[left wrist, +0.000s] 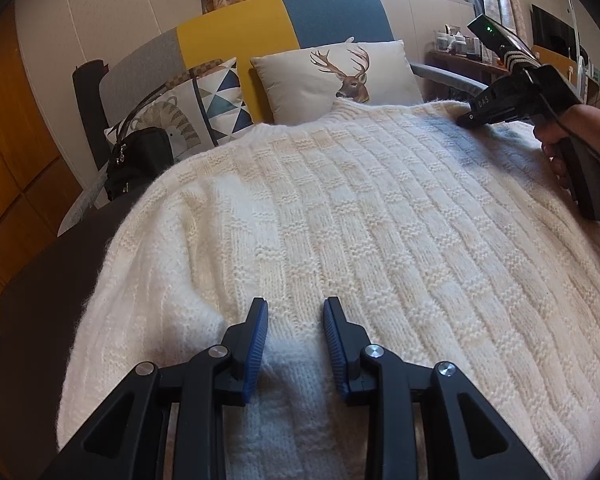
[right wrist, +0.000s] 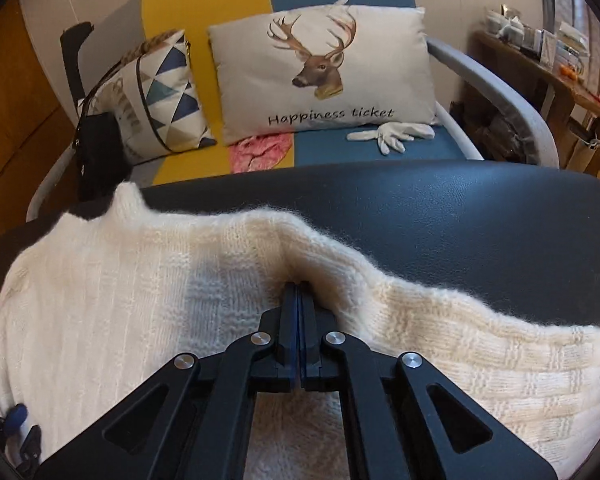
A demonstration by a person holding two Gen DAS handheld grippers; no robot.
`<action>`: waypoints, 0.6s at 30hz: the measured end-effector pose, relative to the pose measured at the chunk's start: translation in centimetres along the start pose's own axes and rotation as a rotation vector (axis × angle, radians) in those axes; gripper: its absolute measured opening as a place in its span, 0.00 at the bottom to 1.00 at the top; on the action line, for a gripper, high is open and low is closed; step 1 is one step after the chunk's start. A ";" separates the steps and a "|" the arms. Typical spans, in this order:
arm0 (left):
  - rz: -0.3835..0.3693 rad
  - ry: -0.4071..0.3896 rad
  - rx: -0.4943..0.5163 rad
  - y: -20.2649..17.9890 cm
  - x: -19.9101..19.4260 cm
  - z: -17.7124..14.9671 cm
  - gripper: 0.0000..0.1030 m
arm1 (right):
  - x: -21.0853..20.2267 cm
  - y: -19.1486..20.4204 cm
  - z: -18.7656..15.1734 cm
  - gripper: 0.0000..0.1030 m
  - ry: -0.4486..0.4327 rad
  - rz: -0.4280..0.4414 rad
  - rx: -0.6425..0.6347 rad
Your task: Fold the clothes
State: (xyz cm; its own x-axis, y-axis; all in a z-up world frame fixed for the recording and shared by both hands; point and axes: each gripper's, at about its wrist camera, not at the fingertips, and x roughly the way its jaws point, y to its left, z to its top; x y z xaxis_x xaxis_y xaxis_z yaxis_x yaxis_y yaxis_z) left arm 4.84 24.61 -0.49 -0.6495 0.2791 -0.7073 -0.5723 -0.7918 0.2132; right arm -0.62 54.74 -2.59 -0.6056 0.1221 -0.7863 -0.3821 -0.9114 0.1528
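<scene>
White knitted sweater (left wrist: 340, 208) spread over a black padded table (right wrist: 440, 216), covering most of it, collar (right wrist: 128, 196) reaching the far left corner. Far edge of the knit rumpled into a raised ridge, bare black surface beyond it up to the far edge of the table.

Left tool (left wrist: 296, 344) low over the near part of the sweater, blue pads (left wrist: 256, 344) narrowly apart, knit lying between and below them (no clear pinch on the fabric to be seen). From the right wrist view, only a bit of blue and black of it peeking in at the near left corner.

Right tool (right wrist: 299, 312) fully closed, tips pressed together and buried in the ridge of the sweater near the far edge; whether any wool is caught between the pads, cannot tell. From the left wrist view, same tool (left wrist: 470, 118) seen at the far right side of the sweater, tip against the knit, a hand (left wrist: 568, 140) around its black handle.

Beyond the table, a sofa (right wrist: 204, 40) in grey, yellow and blue panels. On it: a deer cushion (right wrist: 320, 68), a triangle-pattern cushion (right wrist: 168, 92), a black bag (right wrist: 98, 152), a pink cloth (right wrist: 260, 150) and a white glove (right wrist: 396, 134) (lying flat on the blue seat).
</scene>
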 end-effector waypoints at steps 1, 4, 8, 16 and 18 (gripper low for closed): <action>-0.004 -0.001 -0.003 0.1 0.0 0.0 0.28 | -0.1 0.5 0.0 0.00 0.000 -0.020 -0.042; -0.010 -0.001 -0.010 0.2 0.0 -0.1 0.28 | -1.9 0.4 0.8 0.00 0.021 0.013 -0.048; -0.010 -0.001 -0.012 0.0 -0.1 -0.1 0.28 | -8.8 -0.2 -0.9 0.02 -0.084 0.156 0.062; 0.006 0.005 0.002 -0.3 -0.2 0.0 0.28 | -10.4 1.9 -9.9 0.03 0.048 0.067 0.000; 0.005 0.008 0.002 -0.3 -0.1 0.0 0.28 | -9.4 0.8 -11.3 0.00 0.048 -0.021 0.006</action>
State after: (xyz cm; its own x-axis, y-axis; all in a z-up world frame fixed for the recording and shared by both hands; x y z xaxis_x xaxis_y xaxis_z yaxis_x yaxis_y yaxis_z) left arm 5.04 24.80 -0.44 -0.6487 0.2708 -0.7112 -0.5699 -0.7922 0.2182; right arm 12.64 48.43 -1.87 -0.5631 0.1223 -0.8173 -0.3988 -0.9064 0.1391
